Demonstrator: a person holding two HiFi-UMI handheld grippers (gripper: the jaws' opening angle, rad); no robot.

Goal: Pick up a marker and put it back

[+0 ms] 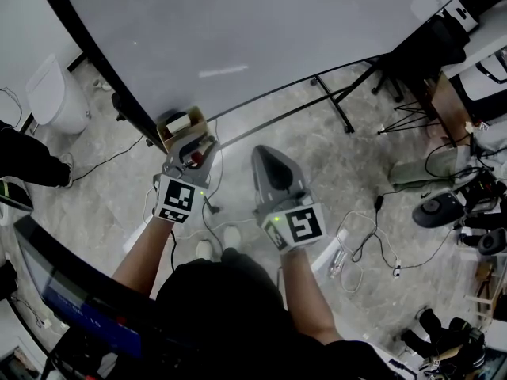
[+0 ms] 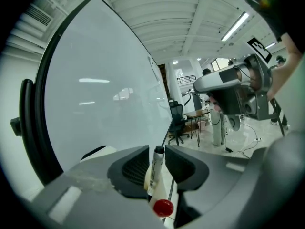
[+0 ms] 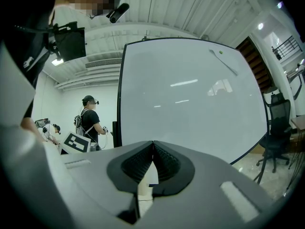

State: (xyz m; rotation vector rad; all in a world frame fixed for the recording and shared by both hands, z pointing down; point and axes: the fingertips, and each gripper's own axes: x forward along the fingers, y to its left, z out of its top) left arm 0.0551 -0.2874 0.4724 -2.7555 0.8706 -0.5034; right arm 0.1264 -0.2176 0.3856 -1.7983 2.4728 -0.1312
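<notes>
A white marker with a black cap (image 2: 155, 171) stands upright between the jaws of my left gripper (image 2: 157, 150). A thin gap shows at the right pad, so the jaws are open around it. A round red cap (image 2: 163, 207) sits just below. In the head view the left gripper (image 1: 194, 150) points down into a small cardboard box (image 1: 181, 123) at the lower edge of the whiteboard (image 1: 238, 30). My right gripper (image 1: 265, 153) hovers beside it to the right, over the floor. Its jaws (image 3: 153, 144) meet at the tips with nothing held.
A white bin (image 1: 55, 93) stands left of the whiteboard's black frame. Cables (image 1: 372, 244) and gear lie on the floor to the right. A dark screen (image 1: 71, 299) is at the lower left. Another person (image 3: 90, 123) stands far off in the right gripper view.
</notes>
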